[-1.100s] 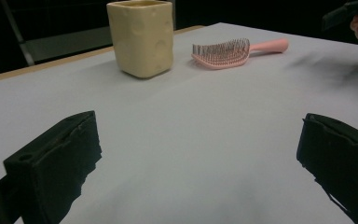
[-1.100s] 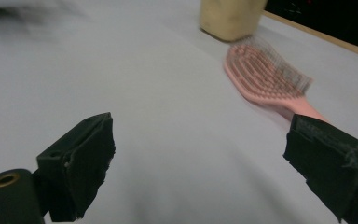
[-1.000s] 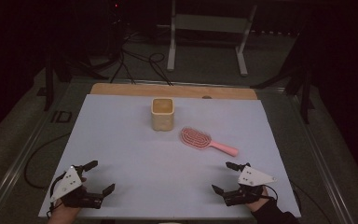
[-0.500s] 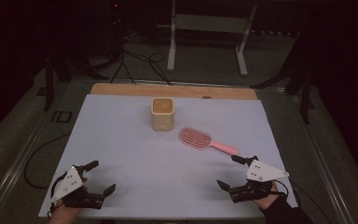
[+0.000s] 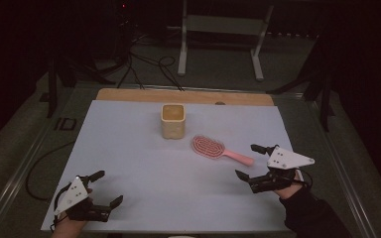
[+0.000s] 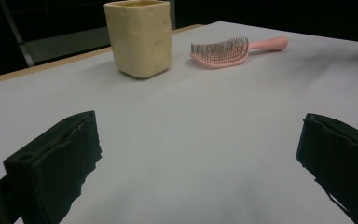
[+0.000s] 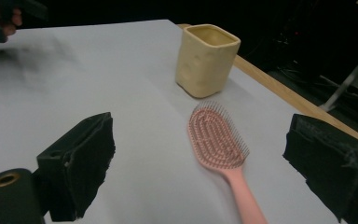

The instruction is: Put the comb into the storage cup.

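Brush: a pink brush [image 5: 218, 150] lies bristles up near the middle of the table [image 5: 144, 163], its head just beside the cup [image 5: 173, 121], its handle pointing toward the right gripper [image 5: 256, 162].
Right gripper: held near the right edge, jaws spread wide and empty, with the handle end just ahead of them and not touching.
Left gripper: the left gripper [image 5: 99, 188] sits at the near left corner, jaws likewise parted with nothing between them, well apart from brush and cup.
Cup: a cream, square-sided cup stands upright toward the far side of the table, mouth open.
Right gripper view: the brush [image 7: 219, 142] lies between the two black jaws on the sheet, handle running to the bottom of the frame, cup [image 7: 206, 59] beyond it; a hand [image 7: 2, 18] with the other gripper is seen far off at top left, blurred.
Left gripper view: the cup [image 6: 140, 37] and the brush [image 6: 228, 50] stand far ahead side by side, showing the bristles in profile; bare sheet lies between the jaws.
High view: a wooden strip [image 5: 183, 96] edges the table's far side behind the cup, and a dark sleeve [image 5: 312, 215] enters at bottom right.
Open room: wide bare sheet spreads between the two grippers and in front of the cup; the right gripper is close to the table's right edge.
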Action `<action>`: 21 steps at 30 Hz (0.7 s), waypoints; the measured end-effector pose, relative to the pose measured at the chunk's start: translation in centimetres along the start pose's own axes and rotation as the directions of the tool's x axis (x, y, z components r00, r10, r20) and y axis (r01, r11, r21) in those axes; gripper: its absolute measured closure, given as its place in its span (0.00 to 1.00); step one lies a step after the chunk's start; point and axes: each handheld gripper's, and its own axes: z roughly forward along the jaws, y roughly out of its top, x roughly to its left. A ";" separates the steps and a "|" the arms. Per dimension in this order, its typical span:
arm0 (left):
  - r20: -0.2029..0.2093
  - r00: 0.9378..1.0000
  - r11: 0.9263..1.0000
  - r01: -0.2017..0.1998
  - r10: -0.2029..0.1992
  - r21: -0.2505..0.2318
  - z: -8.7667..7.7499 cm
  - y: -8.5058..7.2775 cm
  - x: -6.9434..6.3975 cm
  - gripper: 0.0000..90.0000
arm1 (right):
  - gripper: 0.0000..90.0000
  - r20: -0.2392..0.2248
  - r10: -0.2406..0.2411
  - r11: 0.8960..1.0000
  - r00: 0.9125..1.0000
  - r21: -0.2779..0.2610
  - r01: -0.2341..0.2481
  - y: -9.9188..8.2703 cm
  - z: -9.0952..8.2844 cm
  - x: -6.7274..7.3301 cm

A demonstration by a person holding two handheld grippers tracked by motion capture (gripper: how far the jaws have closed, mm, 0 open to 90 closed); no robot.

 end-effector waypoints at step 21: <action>0.001 1.000 1.000 0.009 -0.009 -0.017 0.0 0.2 -0.1 0.00 | 0.09 0.057 0.040 0.997 0.998 0.059 -0.044 0.8 2.8 -6.1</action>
